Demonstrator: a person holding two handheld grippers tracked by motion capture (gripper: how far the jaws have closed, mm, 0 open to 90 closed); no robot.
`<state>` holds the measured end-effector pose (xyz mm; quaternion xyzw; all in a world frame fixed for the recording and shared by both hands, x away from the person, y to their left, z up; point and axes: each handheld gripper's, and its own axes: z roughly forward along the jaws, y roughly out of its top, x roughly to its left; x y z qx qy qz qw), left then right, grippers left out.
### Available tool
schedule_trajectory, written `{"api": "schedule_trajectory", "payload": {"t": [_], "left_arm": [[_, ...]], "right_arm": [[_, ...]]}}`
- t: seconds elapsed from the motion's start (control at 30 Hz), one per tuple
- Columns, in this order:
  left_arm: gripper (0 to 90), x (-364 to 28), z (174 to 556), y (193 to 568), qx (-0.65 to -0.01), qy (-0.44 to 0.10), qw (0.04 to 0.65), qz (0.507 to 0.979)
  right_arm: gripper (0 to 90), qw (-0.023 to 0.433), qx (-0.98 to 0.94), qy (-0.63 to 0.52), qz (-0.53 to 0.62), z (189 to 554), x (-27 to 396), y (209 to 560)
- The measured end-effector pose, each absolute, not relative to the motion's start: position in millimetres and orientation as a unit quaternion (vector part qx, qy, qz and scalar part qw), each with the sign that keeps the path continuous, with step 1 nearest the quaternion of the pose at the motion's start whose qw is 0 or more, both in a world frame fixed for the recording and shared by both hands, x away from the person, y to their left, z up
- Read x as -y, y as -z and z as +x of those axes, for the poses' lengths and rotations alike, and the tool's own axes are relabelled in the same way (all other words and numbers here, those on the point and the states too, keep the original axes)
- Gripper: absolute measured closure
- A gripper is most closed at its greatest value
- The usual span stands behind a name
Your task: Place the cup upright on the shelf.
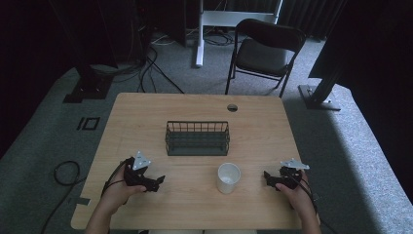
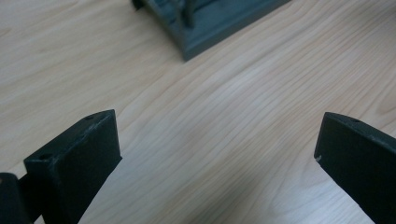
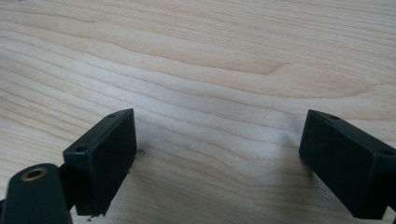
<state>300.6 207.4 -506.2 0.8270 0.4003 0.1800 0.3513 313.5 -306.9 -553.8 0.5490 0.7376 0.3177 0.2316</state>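
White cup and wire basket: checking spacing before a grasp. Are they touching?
Apart. The high view shows bare table between the white cup and the wire basket.

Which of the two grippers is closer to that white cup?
The right gripper: it sits just right of the white cup. The left gripper lies farther off, to the cup's left. Both are open.

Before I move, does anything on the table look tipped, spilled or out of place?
Nothing stands out. The cup stands upright near the right gripper, the basket sits square mid-table, and both grippers, left included, rest open on bare wood.
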Motion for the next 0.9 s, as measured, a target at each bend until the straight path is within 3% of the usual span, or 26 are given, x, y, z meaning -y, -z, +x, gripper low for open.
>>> {"api": "schedule_trajectory", "payload": {"t": [0.47,0.5,0.9], "left_arm": [[0.6,-174.4,302.1,491.0,-0.351,-0.169,0.385,0.837],[0.6,-167.9,302.1,488.0,-0.333,-0.156,0.416,0.831],[0.6,-140.8,297.3,477.3,-0.283,-0.155,0.425,0.846]], "right_arm": [[10.7,0.232,-0.738,-0.317,0.549,313.5,307.0,553.8],[10.7,0.232,-0.738,-0.318,0.549,313.5,306.9,553.8],[10.7,0.232,-0.738,-0.318,0.549,313.5,306.9,553.8]]}}
